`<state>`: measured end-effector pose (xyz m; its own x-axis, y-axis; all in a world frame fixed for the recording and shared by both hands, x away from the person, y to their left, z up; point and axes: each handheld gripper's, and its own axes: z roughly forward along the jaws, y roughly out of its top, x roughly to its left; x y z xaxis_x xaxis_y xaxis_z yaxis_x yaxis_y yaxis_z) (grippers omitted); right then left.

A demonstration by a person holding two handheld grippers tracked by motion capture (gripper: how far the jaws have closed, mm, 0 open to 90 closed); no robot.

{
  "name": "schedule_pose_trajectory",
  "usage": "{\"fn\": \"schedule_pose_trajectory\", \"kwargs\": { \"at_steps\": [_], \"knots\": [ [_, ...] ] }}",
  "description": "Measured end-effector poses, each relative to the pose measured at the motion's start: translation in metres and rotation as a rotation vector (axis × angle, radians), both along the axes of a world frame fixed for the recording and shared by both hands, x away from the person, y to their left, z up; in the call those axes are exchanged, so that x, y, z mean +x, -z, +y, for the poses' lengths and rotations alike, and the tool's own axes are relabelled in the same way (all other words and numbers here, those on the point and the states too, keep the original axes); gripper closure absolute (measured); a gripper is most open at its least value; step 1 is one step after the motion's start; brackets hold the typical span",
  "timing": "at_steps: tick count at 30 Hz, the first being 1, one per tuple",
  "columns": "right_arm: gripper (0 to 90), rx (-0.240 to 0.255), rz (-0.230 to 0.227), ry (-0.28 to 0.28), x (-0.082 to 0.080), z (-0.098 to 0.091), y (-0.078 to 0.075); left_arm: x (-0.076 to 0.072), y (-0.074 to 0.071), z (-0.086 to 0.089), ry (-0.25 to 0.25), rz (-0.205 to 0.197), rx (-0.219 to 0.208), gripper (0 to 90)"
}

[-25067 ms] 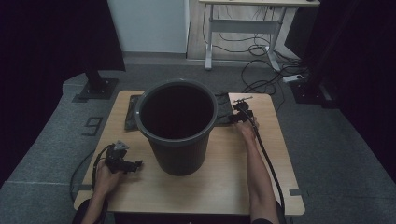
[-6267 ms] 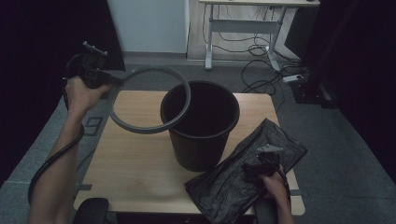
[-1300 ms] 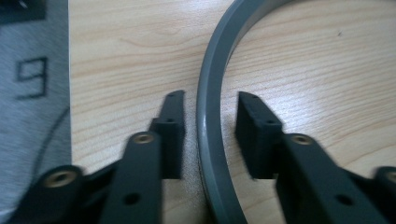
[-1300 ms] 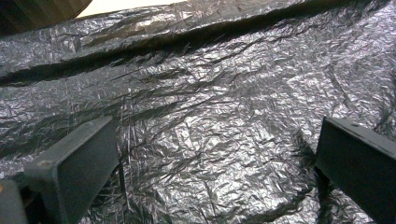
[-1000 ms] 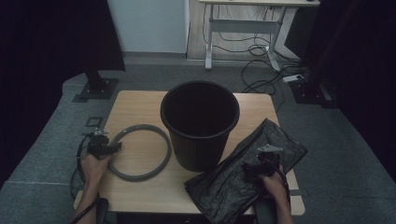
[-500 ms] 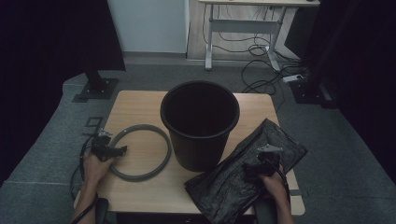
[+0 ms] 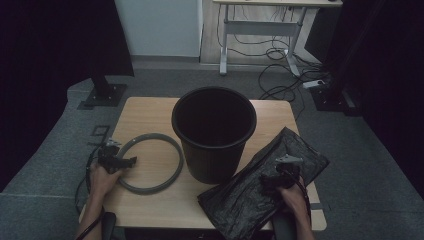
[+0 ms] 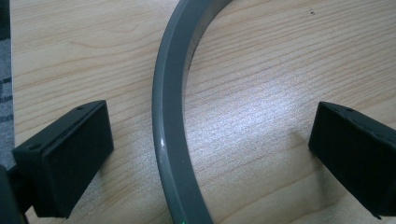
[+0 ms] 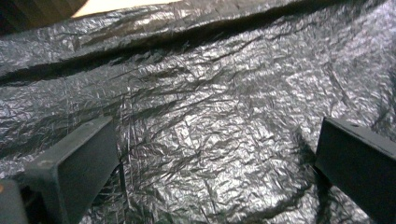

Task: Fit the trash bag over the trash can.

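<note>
A grey ring [image 7: 150, 162] lies flat on the wooden table [image 7: 150, 115], on the near left part of the top, just left of the black bucket [image 7: 214, 132] that stands upright in the middle. The left gripper [image 7: 125, 162] sits at the ring's near left edge, held by the person's left hand [image 7: 102, 177]. Its jaws have just been opening and now stand wide apart. In the left gripper view the ring [image 8: 170, 121] runs as a curved grey band between the two black jaws, closer to the left one, with bare wood showing on both sides of it; neither jaw touches it, so the ring rests free on the table.

On the near right part of the table a crumpled black plastic bag [image 7: 260, 185] lies spread out, its far corner reaching past the bucket's right side and its near edge hanging over the table's front. The right gripper [image 7: 267, 181] rests on top of the bag, held by the right hand [image 7: 292, 197]. In the right gripper view the bag [image 9: 210, 116] lies wrinkled and shiny beneath and between the jaws, which stand wide apart and pinch none of it.
</note>
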<state>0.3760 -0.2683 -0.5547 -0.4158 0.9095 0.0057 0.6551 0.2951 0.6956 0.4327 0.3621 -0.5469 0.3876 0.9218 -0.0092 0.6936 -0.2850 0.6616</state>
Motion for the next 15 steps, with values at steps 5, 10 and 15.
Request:
{"fn": "schedule_pose_trajectory", "kwargs": {
  "at_steps": [5,10,15],
  "knots": [
    [0.0,0.02,-0.012,-0.042,-0.009,0.012,-0.016,0.0,0.0,0.0,0.0,0.0,0.0,0.0],
    [0.0,0.032,0.021,-0.133,-0.023,0.037,-0.023,0.0,0.0,0.0,-0.001,0.0,0.0,0.0],
    [0.0,0.012,0.062,-0.218,-0.032,0.063,-0.019,0.0,0.0,0.0,-0.003,0.0,-0.001,0.0]
  ]
}}
